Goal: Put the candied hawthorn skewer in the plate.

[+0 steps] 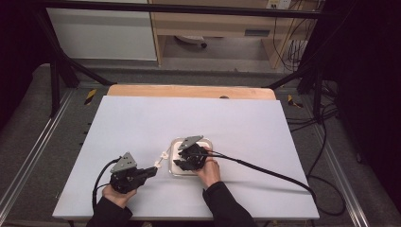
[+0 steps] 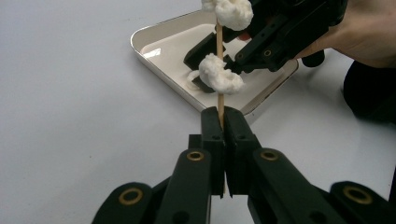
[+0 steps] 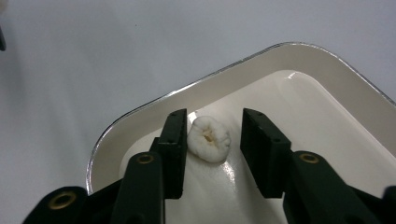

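White dumpling [image 3: 208,138] in the tray [image 3: 140,114] lies between the right gripper [image 3: 212,140]'s parted fingers, seemingly touching one.

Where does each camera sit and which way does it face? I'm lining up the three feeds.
High view: above the person's side, looking forward and down on the table; both forearms, left tool and right tool show.
Left gripper view: rides the left tool, looking along jaws shut on a skewer; the other hand shows.
Right gripper view: rides the right tool, looking down at a white piece.
All share the tray.
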`<state>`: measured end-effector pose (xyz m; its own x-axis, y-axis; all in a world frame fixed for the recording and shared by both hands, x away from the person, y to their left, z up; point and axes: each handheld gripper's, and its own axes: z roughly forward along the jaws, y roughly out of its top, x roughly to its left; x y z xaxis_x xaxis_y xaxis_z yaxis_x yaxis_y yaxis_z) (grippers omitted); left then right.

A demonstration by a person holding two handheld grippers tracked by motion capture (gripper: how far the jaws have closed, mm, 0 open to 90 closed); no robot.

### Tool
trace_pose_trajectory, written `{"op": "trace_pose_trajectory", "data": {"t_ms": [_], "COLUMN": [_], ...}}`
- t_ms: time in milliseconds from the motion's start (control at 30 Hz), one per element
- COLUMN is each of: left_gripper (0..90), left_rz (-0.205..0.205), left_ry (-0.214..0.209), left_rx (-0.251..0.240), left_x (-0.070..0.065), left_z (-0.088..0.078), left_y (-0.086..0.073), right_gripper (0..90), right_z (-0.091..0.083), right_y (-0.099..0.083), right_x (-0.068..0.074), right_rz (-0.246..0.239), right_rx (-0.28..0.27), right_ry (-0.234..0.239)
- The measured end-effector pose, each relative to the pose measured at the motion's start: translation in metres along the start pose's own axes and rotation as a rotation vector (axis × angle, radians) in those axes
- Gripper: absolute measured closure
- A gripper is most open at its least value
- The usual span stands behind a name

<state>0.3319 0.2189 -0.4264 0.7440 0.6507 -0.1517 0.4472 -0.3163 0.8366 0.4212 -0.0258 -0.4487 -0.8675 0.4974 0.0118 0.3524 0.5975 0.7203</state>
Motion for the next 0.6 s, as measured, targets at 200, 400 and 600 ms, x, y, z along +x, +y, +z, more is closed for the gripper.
{"op": "trace_pose_trajectory", "data": {"t_ms": [200, 400, 600], "left_gripper": [87.6, 87.5, 87.6], "left_rz": [-0.001, 0.003, 0.008], "left_ry": [-0.001, -0.002, -0.006], "left_rx": [0.001, -0.001, -0.001], "left_x": [0.0, -0.001, -0.003], "left_z": [0.0, 0.0, 0.001], "left_y": [0.0, 0.0, 0.0], "right_gripper": [70.7, 72.5, 73.4], "right_z": [-0.002, -0.014, -0.038], "right_y": [0.0, 0.004, 0.004], "right_x": [0.0, 0.001, -0.003], "right_rz": [0.012, 0.034, 0.076], "right_rx": [0.007, -0.009, -0.068], "right_ry": [-0.006, 0.003, 0.031]}}
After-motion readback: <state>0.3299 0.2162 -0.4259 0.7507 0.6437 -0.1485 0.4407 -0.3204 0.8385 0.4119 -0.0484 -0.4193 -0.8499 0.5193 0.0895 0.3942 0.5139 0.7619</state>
